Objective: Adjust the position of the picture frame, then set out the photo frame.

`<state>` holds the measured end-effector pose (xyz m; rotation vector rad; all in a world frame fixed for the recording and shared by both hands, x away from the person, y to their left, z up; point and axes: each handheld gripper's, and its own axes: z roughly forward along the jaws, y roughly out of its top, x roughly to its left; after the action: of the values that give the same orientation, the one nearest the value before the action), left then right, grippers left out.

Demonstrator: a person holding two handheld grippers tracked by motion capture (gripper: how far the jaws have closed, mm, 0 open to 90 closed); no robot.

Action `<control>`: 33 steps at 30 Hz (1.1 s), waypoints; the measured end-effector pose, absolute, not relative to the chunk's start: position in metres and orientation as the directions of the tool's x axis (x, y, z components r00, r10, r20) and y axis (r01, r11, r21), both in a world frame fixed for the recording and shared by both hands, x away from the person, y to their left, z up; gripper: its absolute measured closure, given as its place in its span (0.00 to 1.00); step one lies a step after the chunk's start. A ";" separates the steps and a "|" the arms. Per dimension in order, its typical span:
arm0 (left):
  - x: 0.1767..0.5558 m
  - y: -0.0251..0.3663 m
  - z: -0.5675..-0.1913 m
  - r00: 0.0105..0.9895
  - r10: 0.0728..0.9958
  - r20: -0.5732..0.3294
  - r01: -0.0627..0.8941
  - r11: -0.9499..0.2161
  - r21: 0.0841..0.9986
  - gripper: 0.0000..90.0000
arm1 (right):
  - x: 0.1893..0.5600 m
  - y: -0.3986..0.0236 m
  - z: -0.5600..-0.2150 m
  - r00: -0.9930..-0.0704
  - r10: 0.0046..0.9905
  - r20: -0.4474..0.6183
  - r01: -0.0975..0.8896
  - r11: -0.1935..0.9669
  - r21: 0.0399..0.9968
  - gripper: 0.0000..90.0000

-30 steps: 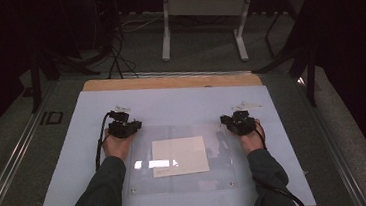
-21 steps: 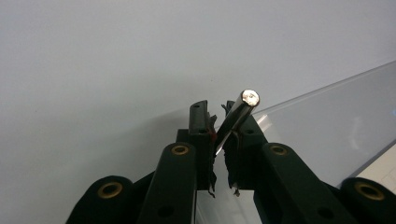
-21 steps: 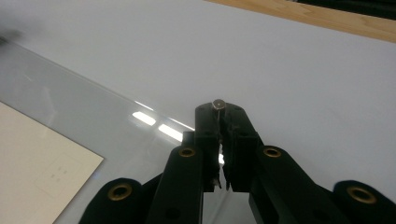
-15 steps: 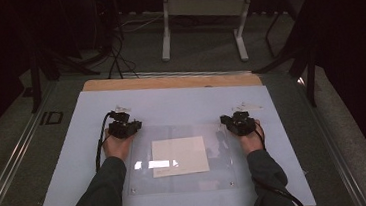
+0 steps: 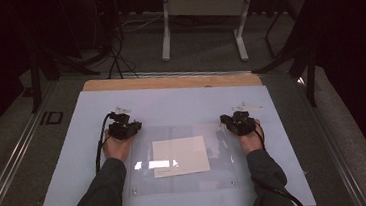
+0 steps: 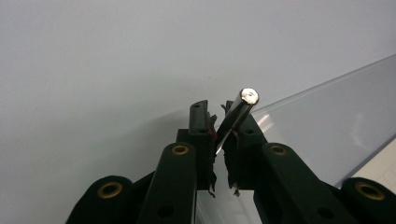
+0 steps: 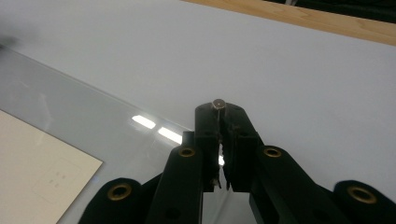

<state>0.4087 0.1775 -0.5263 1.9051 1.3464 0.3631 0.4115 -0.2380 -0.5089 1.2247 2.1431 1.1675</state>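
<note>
Your left gripper (image 6: 215, 122) is clamped on a tilted metal pin (image 6: 237, 113); your right gripper (image 7: 219, 111) clamps another pin (image 7: 217, 104), both at the clear sheet (image 5: 181, 158)

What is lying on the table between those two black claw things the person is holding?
In the high view, a clear plastic sheet spans the stretch between the left gripper and the right gripper, with a cream paper card under or on it.
</note>
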 end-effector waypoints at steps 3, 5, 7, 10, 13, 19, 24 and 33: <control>0.408 0.180 -0.528 0.399 0.890 -0.222 0.682 -0.127 0.720 0.89 | 0.411 -0.238 -0.509 -0.532 0.845 0.054 0.502 0.264 0.823 0.95; 0.406 0.183 -0.528 0.403 0.884 -0.236 0.683 -0.118 0.721 0.88 | 0.410 -0.238 -0.509 -0.531 0.845 0.053 0.500 0.262 0.825 0.95; 0.403 0.186 -0.526 0.416 0.878 -0.236 0.667 -0.118 0.735 0.83 | 0.410 -0.238 -0.510 -0.529 0.846 0.056 0.498 0.257 0.828 0.95; 0.400 0.188 -0.525 0.426 0.872 -0.240 0.660 -0.118 0.742 0.78 | 0.410 -0.238 -0.510 -0.529 0.847 0.056 0.496 0.255 0.830 0.94; 0.395 0.191 -0.524 0.445 0.866 -0.228 0.642 -0.131 0.755 0.75 | 0.410 -0.239 -0.511 -0.530 0.846 0.066 0.497 0.246 0.832 0.94; 0.389 0.194 -0.522 0.487 0.849 -0.205 0.592 -0.148 0.792 0.74 | 0.411 -0.242 -0.512 -0.541 0.837 0.084 0.487 0.230 0.843 0.92; 0.388 0.196 -0.521 0.519 0.829 -0.208 0.553 -0.140 0.822 0.74 | 0.411 -0.245 -0.511 -0.550 0.829 0.105 0.472 0.204 0.858 0.91; 0.382 0.200 -0.523 0.512 0.841 -0.174 0.497 -0.124 0.859 0.79 | 0.412 -0.244 -0.515 -0.554 0.827 0.095 0.465 0.213 0.860 0.92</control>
<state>0.3818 0.2000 -0.5226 1.7781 1.1237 0.4428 0.4118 -0.2439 -0.5149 1.1995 2.1083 1.2819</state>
